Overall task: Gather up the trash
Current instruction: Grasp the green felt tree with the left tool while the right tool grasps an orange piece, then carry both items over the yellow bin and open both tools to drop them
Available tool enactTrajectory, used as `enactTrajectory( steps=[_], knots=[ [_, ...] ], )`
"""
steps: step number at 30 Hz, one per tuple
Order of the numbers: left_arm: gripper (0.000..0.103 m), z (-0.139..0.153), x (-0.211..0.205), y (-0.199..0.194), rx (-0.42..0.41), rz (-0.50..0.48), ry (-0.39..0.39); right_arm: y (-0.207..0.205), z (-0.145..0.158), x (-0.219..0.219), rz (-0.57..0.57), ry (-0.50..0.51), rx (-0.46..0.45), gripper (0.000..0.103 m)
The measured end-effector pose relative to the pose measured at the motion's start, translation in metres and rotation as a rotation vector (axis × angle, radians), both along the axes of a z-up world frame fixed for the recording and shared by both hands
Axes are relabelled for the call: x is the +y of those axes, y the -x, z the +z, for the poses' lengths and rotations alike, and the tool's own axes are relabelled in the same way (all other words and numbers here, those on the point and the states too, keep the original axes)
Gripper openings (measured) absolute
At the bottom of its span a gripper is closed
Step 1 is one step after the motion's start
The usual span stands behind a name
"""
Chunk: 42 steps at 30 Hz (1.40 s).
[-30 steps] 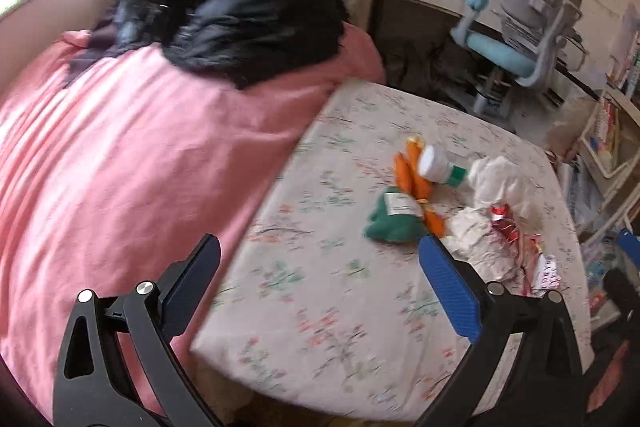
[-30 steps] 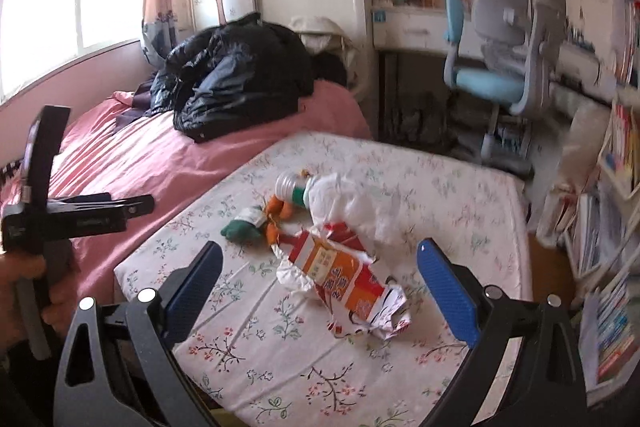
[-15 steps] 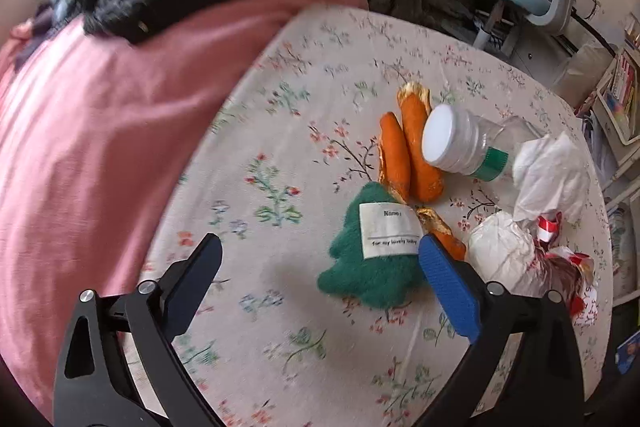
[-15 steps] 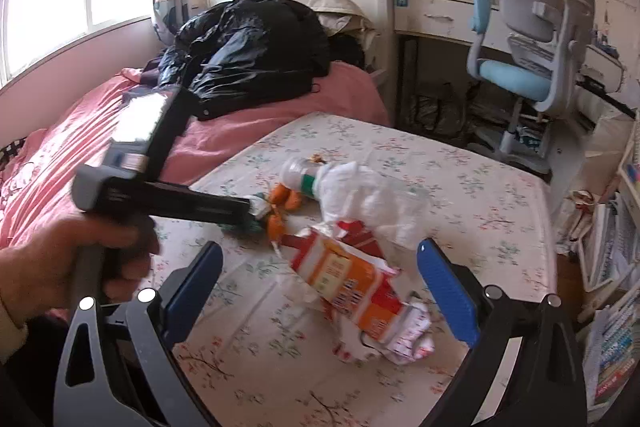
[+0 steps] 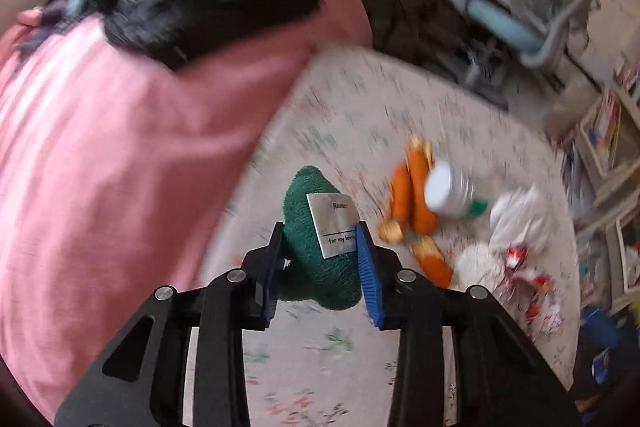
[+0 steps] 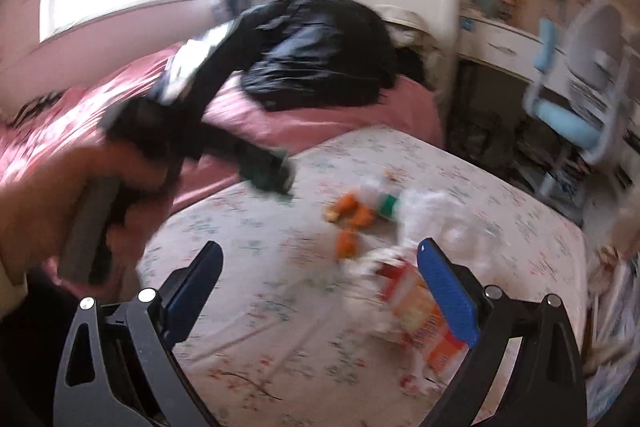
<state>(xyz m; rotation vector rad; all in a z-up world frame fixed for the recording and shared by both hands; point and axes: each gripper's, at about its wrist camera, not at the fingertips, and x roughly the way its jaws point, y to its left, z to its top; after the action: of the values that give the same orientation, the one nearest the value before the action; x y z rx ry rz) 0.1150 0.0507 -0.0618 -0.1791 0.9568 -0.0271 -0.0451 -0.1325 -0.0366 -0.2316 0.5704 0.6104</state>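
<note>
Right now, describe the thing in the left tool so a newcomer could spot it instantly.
Start at the floral sheet beside the pink blanket. At the left end of the litter on it, the left tool, jaws just closed, pinches a green plush piece. Unlike the orange plush pieces and white-capped bottle alongside, it carries a white printed tag.

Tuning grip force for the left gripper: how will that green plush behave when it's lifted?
Likely soft: the green plush bulges out below the pads of the left gripper, whose jaws have just been closing on it. Probably light for its size, being fuzzy and stuffed-looking. The orange parts still lie on the sheet; if attached, they may dangle.
</note>
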Motion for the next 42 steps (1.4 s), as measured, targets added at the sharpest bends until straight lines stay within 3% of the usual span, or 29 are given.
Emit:
enactTrajectory(
  steps=[4,8,13,17,20,22,26,30,35,42],
  knots=[
    [0.033,0.023,0.023,0.008,-0.079,0.059,0.038,-0.015,-0.007,0.029,0.056,0.029,0.021,0.087],
    [0.033,0.034,0.029,0.013,-0.108,0.06,0.046,-0.078,-0.032,0.035,-0.061,0.076,0.195,0.079],
    [0.034,0.045,0.041,0.023,-0.127,0.058,0.084,-0.125,-0.055,0.026,-0.139,0.155,0.335,0.054],
    [0.034,0.046,0.038,0.021,-0.127,0.039,0.106,-0.135,-0.069,0.032,-0.111,0.237,0.373,0.046],
    [0.034,0.049,0.034,0.021,-0.137,0.025,0.105,-0.132,-0.072,0.039,-0.087,0.268,0.357,0.034],
    [0.034,0.051,0.033,0.021,-0.14,0.024,0.104,-0.13,-0.071,0.04,-0.091,0.267,0.345,0.019],
    [0.034,0.053,0.032,0.021,-0.14,0.025,0.098,-0.115,-0.058,0.038,-0.085,0.194,0.313,0.018],
    [0.034,0.054,0.028,0.024,-0.149,0.012,0.09,-0.07,-0.033,0.034,-0.034,0.096,0.277,0.018],
    [0.034,0.062,0.007,0.04,-0.222,-0.066,0.079,-0.01,-0.015,0.017,-0.009,0.001,0.252,0.018],
    [0.034,0.072,-0.027,0.08,-0.306,-0.193,0.047,0.052,-0.012,-0.026,-0.08,-0.122,0.293,0.018]
  ],
)
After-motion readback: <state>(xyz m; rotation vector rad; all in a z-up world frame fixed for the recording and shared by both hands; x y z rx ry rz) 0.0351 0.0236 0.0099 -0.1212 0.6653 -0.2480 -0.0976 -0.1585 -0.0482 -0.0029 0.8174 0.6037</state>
